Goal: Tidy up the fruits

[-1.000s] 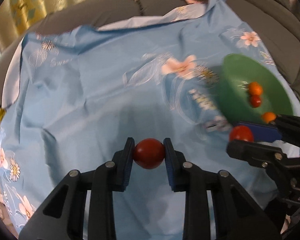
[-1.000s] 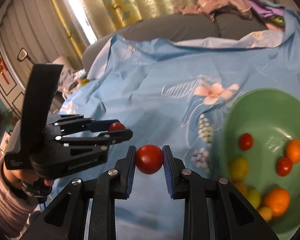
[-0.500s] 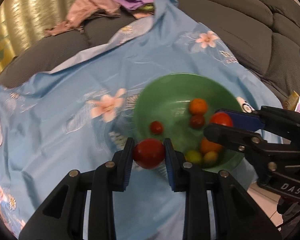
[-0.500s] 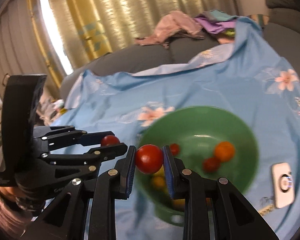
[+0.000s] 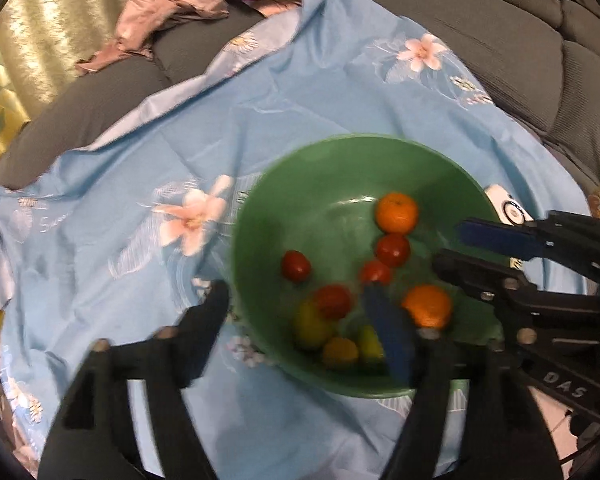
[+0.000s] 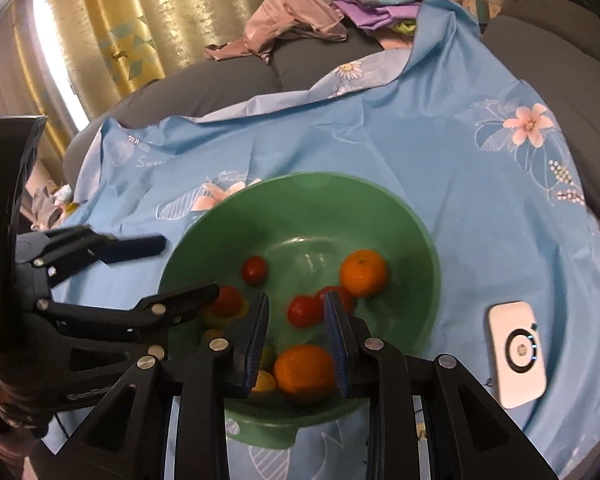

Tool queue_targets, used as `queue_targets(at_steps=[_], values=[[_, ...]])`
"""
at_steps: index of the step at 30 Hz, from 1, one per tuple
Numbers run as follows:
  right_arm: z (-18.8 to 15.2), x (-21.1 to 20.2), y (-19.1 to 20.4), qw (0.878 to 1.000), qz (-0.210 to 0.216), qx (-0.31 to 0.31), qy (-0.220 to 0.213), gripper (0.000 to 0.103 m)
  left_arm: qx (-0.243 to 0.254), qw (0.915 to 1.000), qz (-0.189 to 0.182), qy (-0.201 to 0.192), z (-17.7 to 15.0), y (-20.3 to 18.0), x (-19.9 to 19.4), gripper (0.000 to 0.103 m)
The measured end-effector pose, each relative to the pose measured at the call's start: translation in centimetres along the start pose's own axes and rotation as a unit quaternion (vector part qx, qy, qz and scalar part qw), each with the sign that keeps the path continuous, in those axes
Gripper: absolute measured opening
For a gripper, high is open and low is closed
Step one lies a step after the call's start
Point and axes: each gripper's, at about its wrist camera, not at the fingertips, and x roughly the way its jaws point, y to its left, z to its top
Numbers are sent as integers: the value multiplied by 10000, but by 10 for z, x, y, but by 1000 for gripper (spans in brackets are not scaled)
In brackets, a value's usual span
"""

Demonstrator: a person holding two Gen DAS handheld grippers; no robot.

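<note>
Now L fingers just opened, empty; tomato lies below in bowl.

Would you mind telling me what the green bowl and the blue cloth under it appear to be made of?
The bowl looks like smooth, glossy plastic or glazed ceramic; soft highlights show inside it. The cloth looks like thin woven fabric, matte, with creases and a printed flower pattern.

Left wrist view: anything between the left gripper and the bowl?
Nothing visible. The left gripper hangs over the bowl's near rim, its jaws just opened and empty. Only fruit lies inside. The right gripper reaches in from the side, also empty, not under the left one.
</note>
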Motion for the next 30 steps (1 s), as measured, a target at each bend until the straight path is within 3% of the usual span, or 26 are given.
queue_targets(at_steps=[5,11,15,30], values=[[6,-26,4,9997,-207,-117,-44,39,-256,9995,159,-110,5,9,-25,103],[17,-59,12,9991,-251,-324,-62,43,-477,9980,186,-365,13,11,-65,102],[20,-79,17,9989,-173,-409,-140,43,-620,9973,-111,-376,17,12,-79,102],[31,-103,15,9986,-185,-414,-285,43,-363,9985,205,-365,32,0,-105,102]])
